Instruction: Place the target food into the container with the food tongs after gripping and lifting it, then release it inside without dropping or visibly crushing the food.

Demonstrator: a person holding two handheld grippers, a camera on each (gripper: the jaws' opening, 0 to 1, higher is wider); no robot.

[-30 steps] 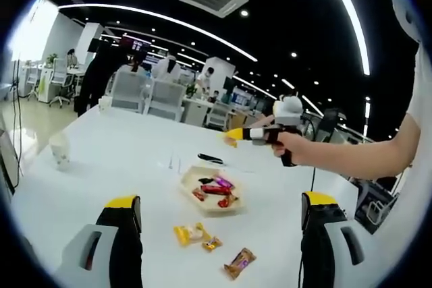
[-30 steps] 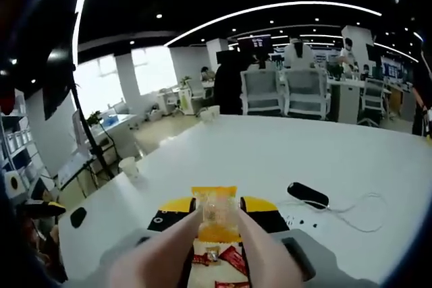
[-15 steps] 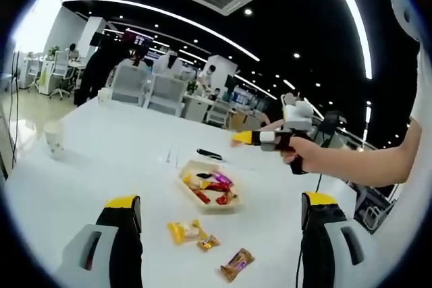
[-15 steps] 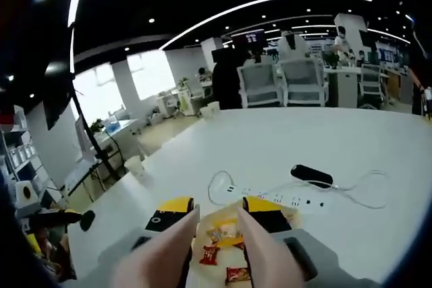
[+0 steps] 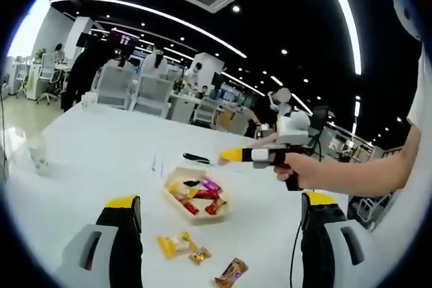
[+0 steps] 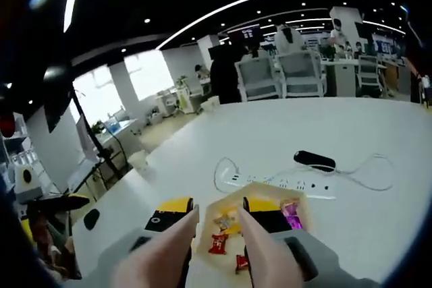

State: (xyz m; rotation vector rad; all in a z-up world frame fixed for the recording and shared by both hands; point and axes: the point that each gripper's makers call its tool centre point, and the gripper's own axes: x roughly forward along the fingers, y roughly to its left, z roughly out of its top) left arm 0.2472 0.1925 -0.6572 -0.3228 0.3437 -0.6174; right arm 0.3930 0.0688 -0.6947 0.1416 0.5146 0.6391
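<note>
1. A shallow tray (image 5: 196, 197) sits on the white table (image 5: 88, 146) holding a heap of wrapped snacks (image 5: 200, 195) in red, yellow and purple (in the right gripper view the same tray (image 6: 260, 197) lies just beyond the tong tips).
2. The food tongs (image 6: 216, 244), two pale arms clamped in the right gripper (image 6: 217, 208), stand slightly parted over the tray with nothing between them; that gripper presses on the tongs.
3. In the left gripper view the right gripper (image 5: 260, 156) hangs above and right of the tray, held by a hand (image 5: 302, 170).
4. The left gripper (image 5: 219, 210) is spread wide with nothing between its jaws.
5. Nearer than the tray, three wrapped pieces lie loose: a yellow packet (image 5: 173, 243), a small candy (image 5: 198, 255) and a brown bar (image 5: 231, 271).
6. Beyond the tray lie a white power strip (image 6: 270, 184), its cable (image 6: 368, 172) and a dark oblong object (image 6: 314, 160).
7. A paper cup (image 6: 139, 160) stands far left; office chairs (image 6: 278, 76) line the far edge.
</note>
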